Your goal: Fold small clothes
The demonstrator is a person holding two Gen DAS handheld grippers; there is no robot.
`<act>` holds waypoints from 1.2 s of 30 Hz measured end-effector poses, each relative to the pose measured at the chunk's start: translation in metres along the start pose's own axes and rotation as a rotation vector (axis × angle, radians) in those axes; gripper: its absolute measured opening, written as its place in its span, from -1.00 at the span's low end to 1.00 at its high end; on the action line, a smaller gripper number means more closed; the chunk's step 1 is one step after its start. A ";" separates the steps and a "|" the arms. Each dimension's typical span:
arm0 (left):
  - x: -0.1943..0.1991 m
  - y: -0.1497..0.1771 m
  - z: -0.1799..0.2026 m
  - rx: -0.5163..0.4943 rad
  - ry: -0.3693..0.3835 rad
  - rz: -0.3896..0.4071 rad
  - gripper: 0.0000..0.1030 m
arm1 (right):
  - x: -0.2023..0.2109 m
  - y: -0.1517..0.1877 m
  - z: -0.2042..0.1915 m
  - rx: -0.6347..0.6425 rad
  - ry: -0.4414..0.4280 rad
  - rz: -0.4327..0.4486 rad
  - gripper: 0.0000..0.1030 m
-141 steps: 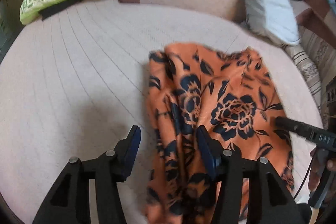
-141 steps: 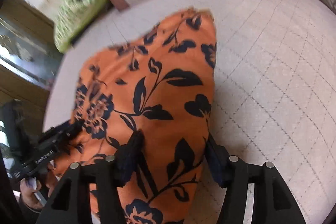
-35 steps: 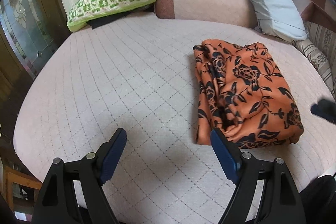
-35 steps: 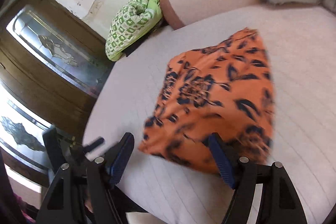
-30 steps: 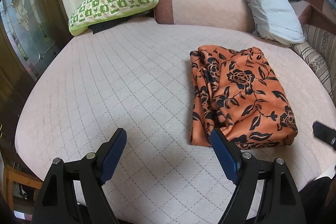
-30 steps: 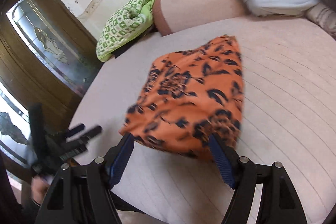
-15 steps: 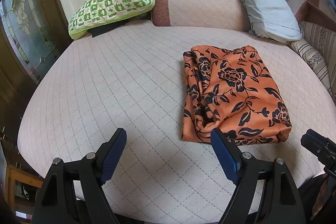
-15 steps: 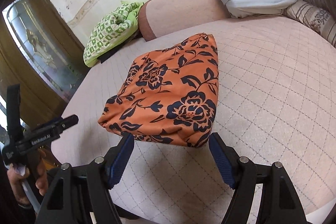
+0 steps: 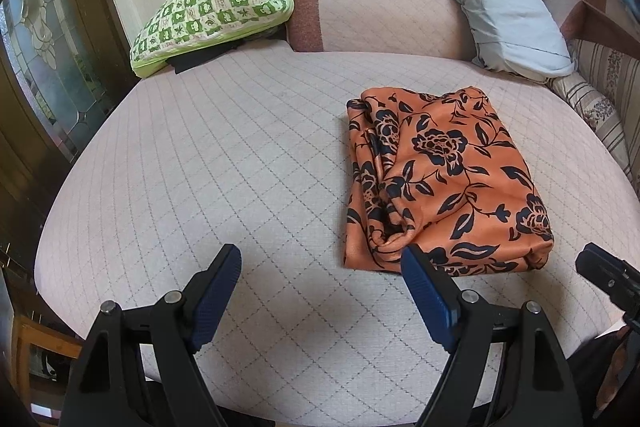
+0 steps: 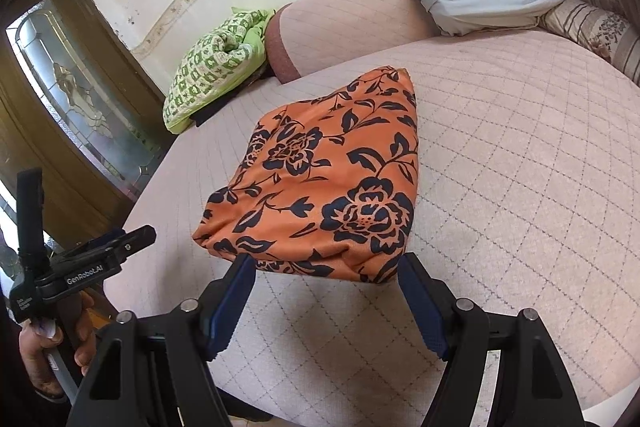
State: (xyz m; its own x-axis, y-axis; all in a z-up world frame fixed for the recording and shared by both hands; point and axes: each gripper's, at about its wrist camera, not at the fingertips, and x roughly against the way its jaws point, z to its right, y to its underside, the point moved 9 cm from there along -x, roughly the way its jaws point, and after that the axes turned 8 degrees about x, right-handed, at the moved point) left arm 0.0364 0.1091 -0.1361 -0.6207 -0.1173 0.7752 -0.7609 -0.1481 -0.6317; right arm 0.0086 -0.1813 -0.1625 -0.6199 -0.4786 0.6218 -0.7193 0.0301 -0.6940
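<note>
The folded orange cloth (image 9: 448,179) with a dark blue flower print lies as a thick rectangle on the pink quilted bed (image 9: 224,155). My left gripper (image 9: 320,259) hangs open over bare quilt at the bed's near edge. Its right finger (image 9: 424,291) is just short of the cloth's near left corner, apart from it. In the right wrist view the cloth (image 10: 332,179) sits just beyond my right gripper (image 10: 327,267), which is open and empty in front of the near fold. The left gripper (image 10: 136,237) shows at the left, held by a hand (image 10: 52,347).
A green checked pillow (image 9: 212,15) and a pink bolster (image 9: 380,15) lie along the far wall. A grey-blue pillow (image 9: 504,3) and a striped cushion (image 9: 600,95) are at the right. A wooden door with patterned glass (image 9: 40,67) stands left of the bed.
Both grippers, earlier right over the spread cloth, have pulled back to the near edge, and the cloth now lies folded. In the last second the right view swung and steadied; the left barely moved.
</note>
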 end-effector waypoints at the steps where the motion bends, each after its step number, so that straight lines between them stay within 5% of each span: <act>1: 0.000 0.000 0.000 0.001 0.001 0.000 0.60 | 0.001 -0.002 -0.001 -0.004 -0.009 0.001 0.49; 14: -0.012 0.003 -0.007 0.030 0.018 -0.026 0.60 | -0.005 -0.010 -0.006 -0.035 -0.035 -0.016 0.49; 22: -0.054 0.004 -0.014 0.129 0.126 -0.145 0.60 | -0.022 -0.023 0.029 -0.160 -0.069 -0.078 0.49; 29: -0.043 -0.010 0.020 0.032 0.080 -0.105 0.60 | -0.022 -0.057 0.023 -0.048 0.085 -0.076 0.49; 36: 0.000 -0.011 0.049 -0.018 0.070 -0.011 0.76 | -0.018 -0.028 0.015 0.110 0.297 -0.174 0.49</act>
State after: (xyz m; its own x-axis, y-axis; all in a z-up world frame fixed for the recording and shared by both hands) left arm 0.0538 0.0626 -0.1287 -0.6232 -0.0464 0.7807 -0.7709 -0.1317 -0.6232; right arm 0.0449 -0.1864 -0.1595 -0.5664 -0.1922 0.8014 -0.7943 -0.1318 -0.5931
